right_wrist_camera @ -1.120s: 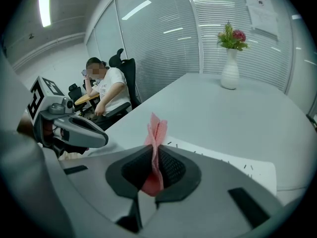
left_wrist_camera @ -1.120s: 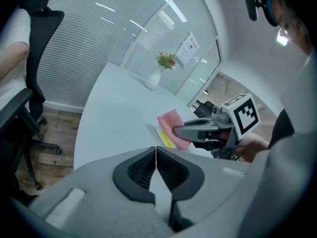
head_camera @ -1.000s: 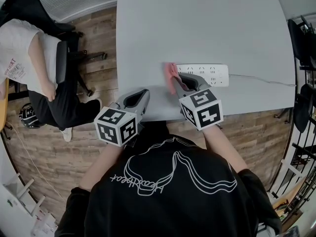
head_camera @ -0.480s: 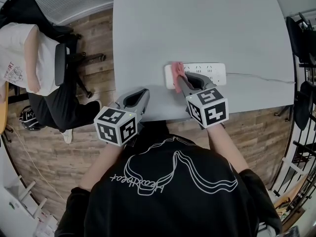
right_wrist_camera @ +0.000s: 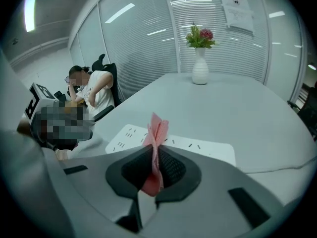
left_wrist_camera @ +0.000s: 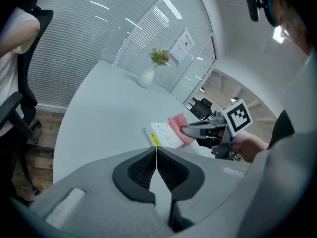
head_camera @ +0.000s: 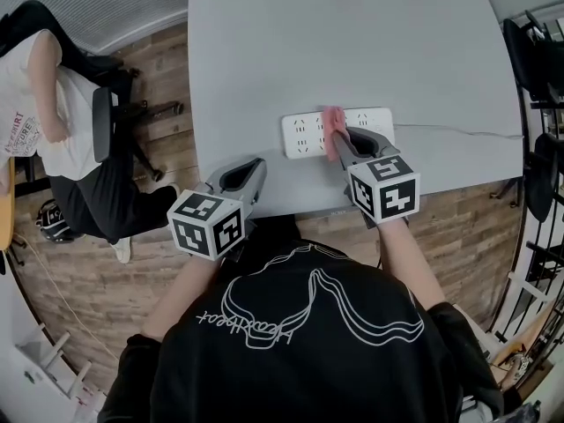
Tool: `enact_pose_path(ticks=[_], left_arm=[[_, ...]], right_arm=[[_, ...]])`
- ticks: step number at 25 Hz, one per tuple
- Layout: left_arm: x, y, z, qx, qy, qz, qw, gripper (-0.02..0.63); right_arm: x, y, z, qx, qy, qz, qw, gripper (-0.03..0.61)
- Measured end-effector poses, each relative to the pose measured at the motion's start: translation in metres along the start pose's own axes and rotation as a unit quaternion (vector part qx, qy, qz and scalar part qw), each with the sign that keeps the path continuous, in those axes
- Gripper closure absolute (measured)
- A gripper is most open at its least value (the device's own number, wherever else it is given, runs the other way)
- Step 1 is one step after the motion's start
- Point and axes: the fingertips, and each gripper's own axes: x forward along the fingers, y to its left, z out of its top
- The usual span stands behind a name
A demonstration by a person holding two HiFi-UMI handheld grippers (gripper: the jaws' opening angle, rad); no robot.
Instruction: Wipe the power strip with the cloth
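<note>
A white power strip (head_camera: 304,133) lies near the front edge of the grey table (head_camera: 352,42), its cable running off to the right. My right gripper (head_camera: 338,139) is shut on a pink cloth (head_camera: 332,124), which rests on the middle of the strip. In the right gripper view the cloth (right_wrist_camera: 156,135) stands folded between the jaws, with the strip (right_wrist_camera: 198,147) just beyond. My left gripper (head_camera: 243,177) hangs at the table's front edge, left of the strip, shut and holding nothing. In the left gripper view the strip (left_wrist_camera: 166,135) and the cloth (left_wrist_camera: 179,126) show ahead.
A white vase with flowers (right_wrist_camera: 200,58) stands at the far end of the table. A seated person (head_camera: 53,122) on a black chair is to the left of the table. More black chairs (head_camera: 539,69) stand at the right, over a wooden floor (head_camera: 176,69).
My right gripper has slid the pink cloth rightward along the power strip, from its left end to about its middle. The left gripper has stayed put.
</note>
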Motion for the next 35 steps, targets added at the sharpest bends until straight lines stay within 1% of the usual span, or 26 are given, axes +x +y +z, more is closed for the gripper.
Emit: enact_pose_path(ticks=[4, 9, 14, 25, 27, 30, 32, 35], left_arm=[[0.005, -0.004, 0.000, 0.003, 0.004, -0.003, 1.0000, 0.598], [0.010, -0.010, 0.001, 0.007, 0.006, -0.006, 0.9999, 0.598], [0.019, -0.015, 0.001, 0.006, 0.011, -0.008, 0.9999, 0.598], [0.020, -0.031, 0.010, 0.022, 0.005, -0.015, 0.9996, 0.598], [0.017, -0.036, 0.009, 0.024, 0.003, -0.014, 0.9996, 0.598], [0.010, -0.040, 0.009, 0.028, -0.003, -0.015, 0.9995, 0.598], [0.003, -0.044, 0.009, 0.031, -0.009, -0.016, 0.9994, 0.598], [-0.008, -0.058, 0.009, 0.036, -0.019, -0.019, 0.9990, 0.598]], right_arm=[[-0.007, -0.019, -0.005, 0.015, -0.002, -0.014, 1.000, 0.541], [-0.019, -0.044, -0.011, 0.021, -0.002, -0.037, 0.999, 0.541], [-0.029, -0.066, -0.017, 0.037, -0.001, -0.047, 0.998, 0.541], [-0.053, -0.108, -0.037, 0.065, -0.006, -0.099, 0.993, 0.541], [-0.061, -0.113, -0.041, 0.065, -0.008, -0.112, 0.992, 0.541], [-0.075, -0.114, -0.041, 0.063, -0.025, -0.130, 0.989, 0.541], [-0.083, -0.110, -0.039, 0.062, -0.036, -0.131, 0.989, 0.541], [-0.100, -0.098, -0.035, 0.054, -0.057, -0.119, 0.990, 0.541]])
